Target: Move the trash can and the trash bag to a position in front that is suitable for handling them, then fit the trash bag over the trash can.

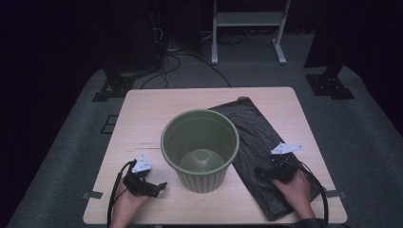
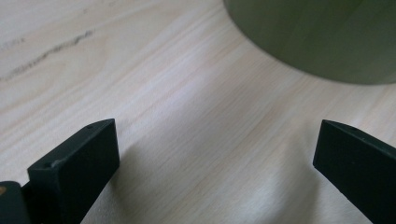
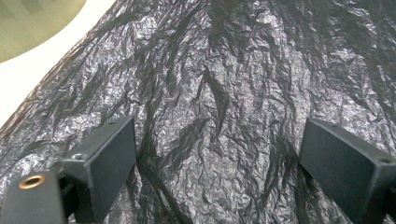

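An olive-green plastic bin (image 1: 200, 148) stands upright and empty in the middle of the wooden table (image 1: 142, 114). To its right lies a flat, crinkled black plastic bag (image 1: 259, 142), partly tucked behind the bin. My left gripper (image 1: 161, 186) rests low on the table at the bin's lower left, open, with bare wood between its jaws (image 2: 215, 154) and the bin's wall (image 2: 322, 37) just ahead. My right gripper (image 1: 267, 174) sits on the bag's near half, open, jaws spread over the wrinkled film (image 3: 219, 116); a corner of the bin (image 3: 32, 23) shows at the upper left.
Grey carpet surrounds the table. Black stand feet (image 1: 111, 88) and cables (image 1: 171, 61) lie on the floor behind it, and a white frame (image 1: 249, 28) stands farther back. Bare table lies left of the bin and along the far edge.
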